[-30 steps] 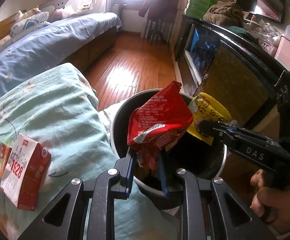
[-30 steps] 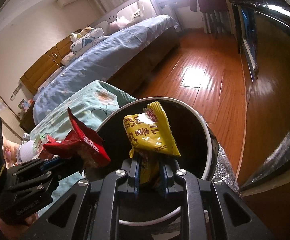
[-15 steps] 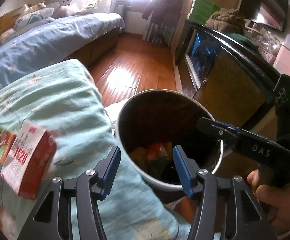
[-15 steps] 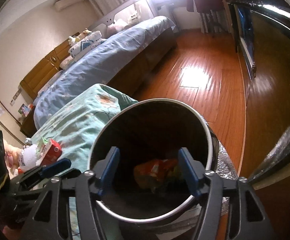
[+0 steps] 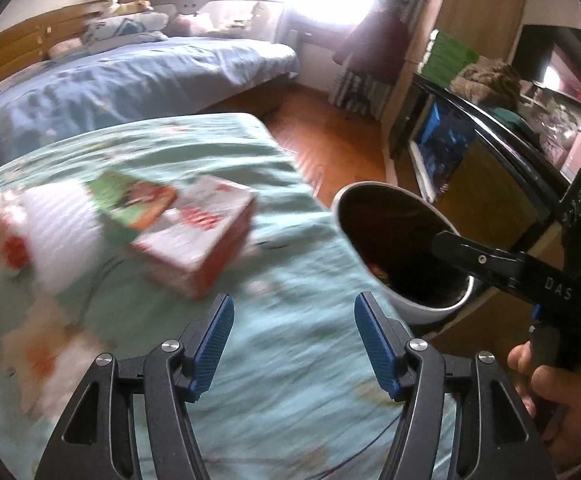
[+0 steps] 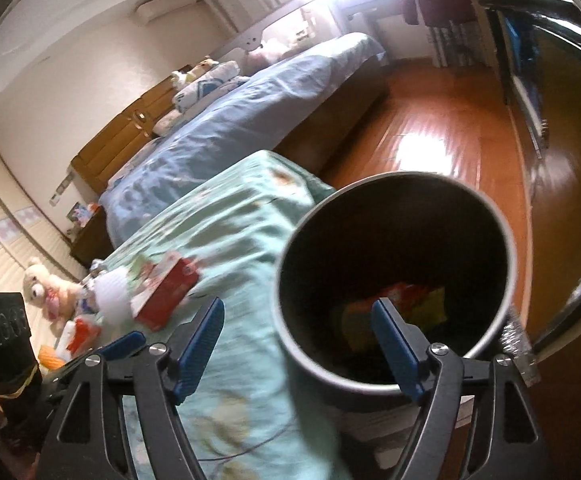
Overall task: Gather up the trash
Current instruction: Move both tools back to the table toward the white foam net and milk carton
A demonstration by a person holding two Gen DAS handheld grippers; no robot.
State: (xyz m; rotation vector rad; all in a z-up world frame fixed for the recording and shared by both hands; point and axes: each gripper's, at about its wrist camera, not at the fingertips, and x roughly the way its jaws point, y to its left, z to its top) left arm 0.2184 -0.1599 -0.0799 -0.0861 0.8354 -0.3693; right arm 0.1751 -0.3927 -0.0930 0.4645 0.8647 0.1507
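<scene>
The round trash bin [image 6: 390, 178] stands beside the teal-covered bed, with a red wrapper [image 6: 404, 294] and a yellow wrapper [image 6: 434, 300] lying inside. My right gripper [image 6: 296, 344] hovers over the bin's near rim, its jaws opening with nothing between them. My left gripper [image 5: 294, 344] hangs over the teal cloth [image 5: 290, 380], jaws also opening and empty. Ahead of it on the cloth lie a red-and-white carton [image 5: 198, 240], a green packet [image 5: 130, 204] and a blurred white object [image 5: 58, 232]. The bin [image 5: 370, 196] is to its right, under one of the right gripper's fingers [image 5: 474, 258].
A blue-covered bed [image 6: 230, 132] lies beyond the teal one, with wooden floor [image 6: 430, 128] between it and a dark glass cabinet [image 5: 482, 168] on the right. A teddy bear [image 6: 46, 292] and more small litter [image 6: 78, 332] sit at the cloth's far left. A hand [image 5: 554, 392] holds the right gripper.
Both grippers let go of their wrappers, red from the left and yellow from the right, which now lie in the bin. Both jaws opened wide. The left gripper swung left over the cloth.
</scene>
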